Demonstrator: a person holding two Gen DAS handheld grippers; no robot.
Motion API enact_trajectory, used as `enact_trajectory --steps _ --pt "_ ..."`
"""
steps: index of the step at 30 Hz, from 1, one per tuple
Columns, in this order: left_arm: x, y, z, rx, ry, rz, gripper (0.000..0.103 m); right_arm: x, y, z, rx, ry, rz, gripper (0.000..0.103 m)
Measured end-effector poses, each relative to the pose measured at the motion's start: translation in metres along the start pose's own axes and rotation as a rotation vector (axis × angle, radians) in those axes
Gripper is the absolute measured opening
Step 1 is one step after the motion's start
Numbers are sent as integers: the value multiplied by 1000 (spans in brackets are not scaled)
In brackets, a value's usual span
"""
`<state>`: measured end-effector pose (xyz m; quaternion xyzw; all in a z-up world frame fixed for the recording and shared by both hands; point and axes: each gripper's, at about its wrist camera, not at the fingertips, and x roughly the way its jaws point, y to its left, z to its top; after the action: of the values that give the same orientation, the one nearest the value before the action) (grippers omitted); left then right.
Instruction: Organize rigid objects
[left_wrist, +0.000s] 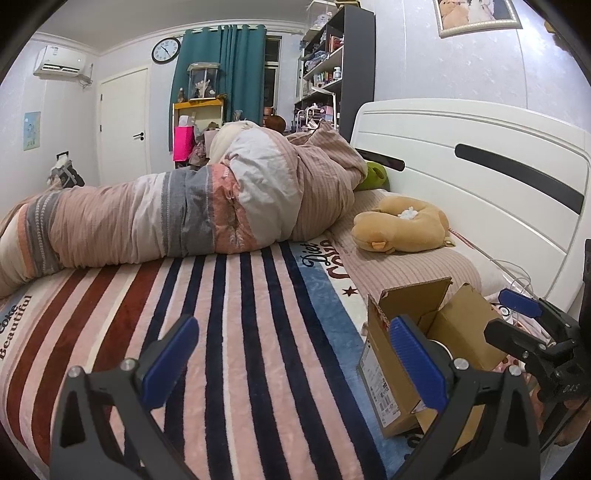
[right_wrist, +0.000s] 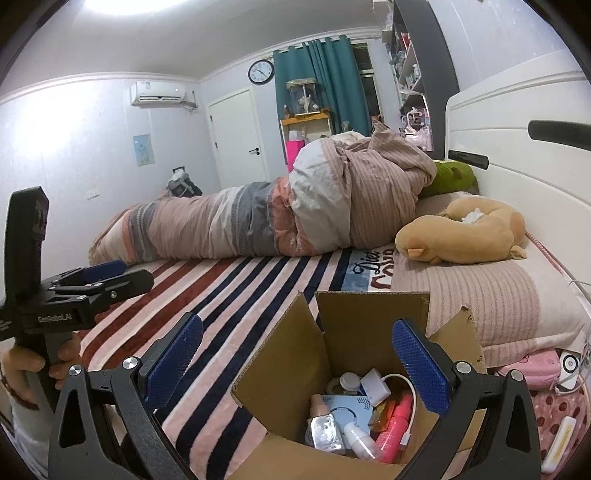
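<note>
An open cardboard box (right_wrist: 354, 332) stands on the striped blanket (right_wrist: 229, 306) of a bed. Inside it lie several small items: a pink bottle (right_wrist: 395, 428), a white bottle (right_wrist: 360, 439), a white charger with cable (right_wrist: 375, 384) and a pale blue case (right_wrist: 345, 411). My right gripper (right_wrist: 295, 363) is open and empty just above the box opening. My left gripper (left_wrist: 291, 363) is open and empty over the blanket, left of the box (left_wrist: 391, 373). The right gripper (left_wrist: 524, 325) shows at the right edge of the left wrist view; the left gripper (right_wrist: 107, 277) shows at the left of the right wrist view.
A rolled duvet (left_wrist: 192, 210) lies across the bed. A tan plush toy (right_wrist: 465, 232) rests on the pillow by the white headboard (left_wrist: 480, 173). A pink case (right_wrist: 532, 367) and a white-yellow item (right_wrist: 561, 446) lie right of the box.
</note>
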<state>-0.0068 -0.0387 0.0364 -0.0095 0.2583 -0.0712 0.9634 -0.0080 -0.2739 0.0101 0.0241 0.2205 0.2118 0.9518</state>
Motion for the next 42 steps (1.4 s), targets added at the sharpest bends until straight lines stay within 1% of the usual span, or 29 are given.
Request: enact_trajectory --steps 10,15,42 --pt "-1 3 1 -6 4 5 102 1 2 0 -1 3 -16 103" --pt "-2 3 0 -10 6 4 102 -1 7 -1 -4 -10 -27 103" --pt "-3 2 0 -11 6 6 102 -4 14 -2 3 -13 -28 103"
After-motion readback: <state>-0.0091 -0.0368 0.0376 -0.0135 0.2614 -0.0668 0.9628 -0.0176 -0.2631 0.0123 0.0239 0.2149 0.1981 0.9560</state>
